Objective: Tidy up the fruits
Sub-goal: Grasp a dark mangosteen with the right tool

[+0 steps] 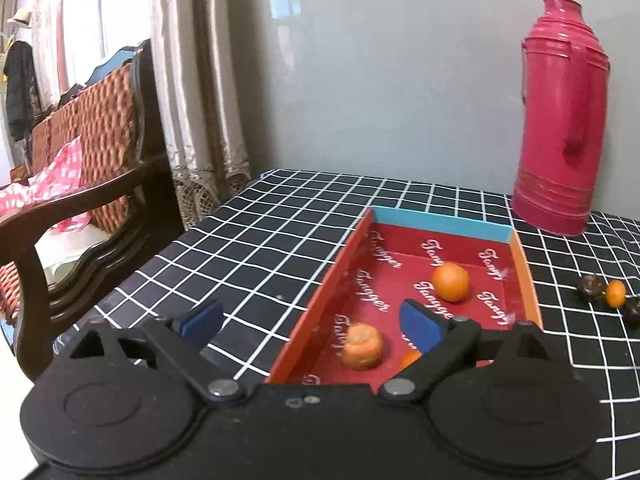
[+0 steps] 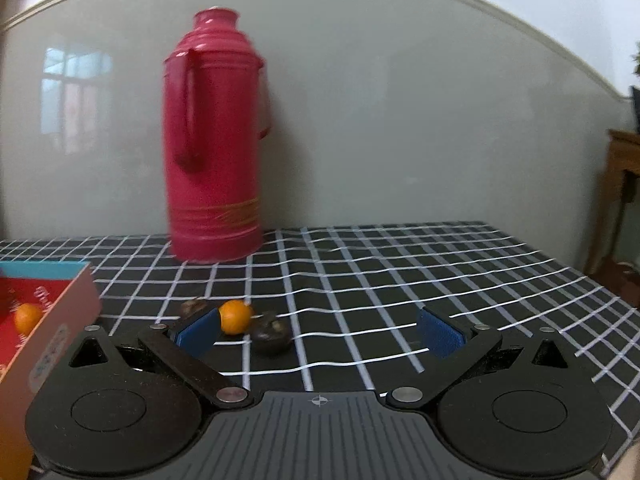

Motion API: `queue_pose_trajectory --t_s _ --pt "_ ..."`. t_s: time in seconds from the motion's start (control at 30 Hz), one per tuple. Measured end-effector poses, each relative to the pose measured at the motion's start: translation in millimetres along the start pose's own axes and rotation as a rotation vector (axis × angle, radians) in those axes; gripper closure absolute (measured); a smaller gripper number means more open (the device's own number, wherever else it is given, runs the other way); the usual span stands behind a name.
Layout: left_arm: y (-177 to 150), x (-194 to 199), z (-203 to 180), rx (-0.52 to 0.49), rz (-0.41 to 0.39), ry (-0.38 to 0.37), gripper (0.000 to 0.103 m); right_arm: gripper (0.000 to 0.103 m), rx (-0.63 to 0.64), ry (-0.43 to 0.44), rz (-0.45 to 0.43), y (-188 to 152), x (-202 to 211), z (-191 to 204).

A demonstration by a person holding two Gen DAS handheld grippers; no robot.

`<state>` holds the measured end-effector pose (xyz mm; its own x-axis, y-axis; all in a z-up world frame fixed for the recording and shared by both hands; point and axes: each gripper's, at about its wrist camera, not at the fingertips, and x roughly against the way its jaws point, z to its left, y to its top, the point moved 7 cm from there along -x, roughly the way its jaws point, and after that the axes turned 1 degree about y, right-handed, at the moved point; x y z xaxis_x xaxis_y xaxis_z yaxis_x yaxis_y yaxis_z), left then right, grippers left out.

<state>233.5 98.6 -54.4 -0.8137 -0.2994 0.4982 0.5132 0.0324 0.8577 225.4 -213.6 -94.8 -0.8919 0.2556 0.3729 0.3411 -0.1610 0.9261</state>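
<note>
box (image 1: 444, 222) is red inside w/ "tangger" printed in white script all over, blue far wall, orange side walls; small label on its outer side in right view, unreadable. left claw (image 1: 316, 322) spread wide, grips nothing, tips over box's near end. in box: round orange (image 1: 451, 281) toward far end, peel-topped orange (image 1: 362, 346) near left wall betw the pads, 3rd orange bit (image 1: 410, 359) partly hidden behind right pad. right claw (image 2: 318, 330) also wide open, empty, low over checked table (image 2: 380, 280). small orange (image 2: 236, 316) touches its left pad's tip; dark fruit (image 2: 271, 332) just beside it, betw the pads; another dark fruit (image 2: 194, 307) behind. red thermos (image 2: 214, 140) by wall.
</note>
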Motion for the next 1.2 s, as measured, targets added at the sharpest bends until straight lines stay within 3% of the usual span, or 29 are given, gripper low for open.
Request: queue_pose_trajectory --t_s 0.43,0.7,0.73,0.77,0.8,1.0,1.13,1.2 --pt "-1.0 -6.5 34.3 0.069 0.011 0.091 0.009 0.000 0.065 0.181 0.112 -9.7 -43.3 13.0" --pt "-0.8 -8.1 47.0 0.091 0.014 0.117 0.008 0.001 0.121 0.176 0.141 -9.5 -68.8 21.8" --pt "-0.8 -8.6 48.4 0.090 0.014 0.121 0.008 0.011 0.128 0.179 0.145 -9.6 -72.4 22.8" --pt "-1.1 -9.2 49.6 0.089 0.016 0.125 0.008 0.027 0.134 0.184 0.154 -10.0 -75.7 23.2" --pt "-1.5 -9.8 50.6 0.088 0.018 0.127 0.008 0.033 0.133 0.201 0.172 -11.4 -80.5 23.5" --pt "-2.2 -13.8 58.1 0.096 0.031 0.142 0.008 0.035 0.094 0.200 0.216 -15.9 -94.9 18.9" --pt "-3.2 -15.1 60.8 0.103 0.037 0.143 0.008 0.056 0.094 0.218 0.241 -19.1 -101.7 21.1" --pt "-3.6 -15.4 61.2 0.101 0.038 0.147 0.008 0.058 0.069 0.224 0.256 -21.0 -105.2 18.4"
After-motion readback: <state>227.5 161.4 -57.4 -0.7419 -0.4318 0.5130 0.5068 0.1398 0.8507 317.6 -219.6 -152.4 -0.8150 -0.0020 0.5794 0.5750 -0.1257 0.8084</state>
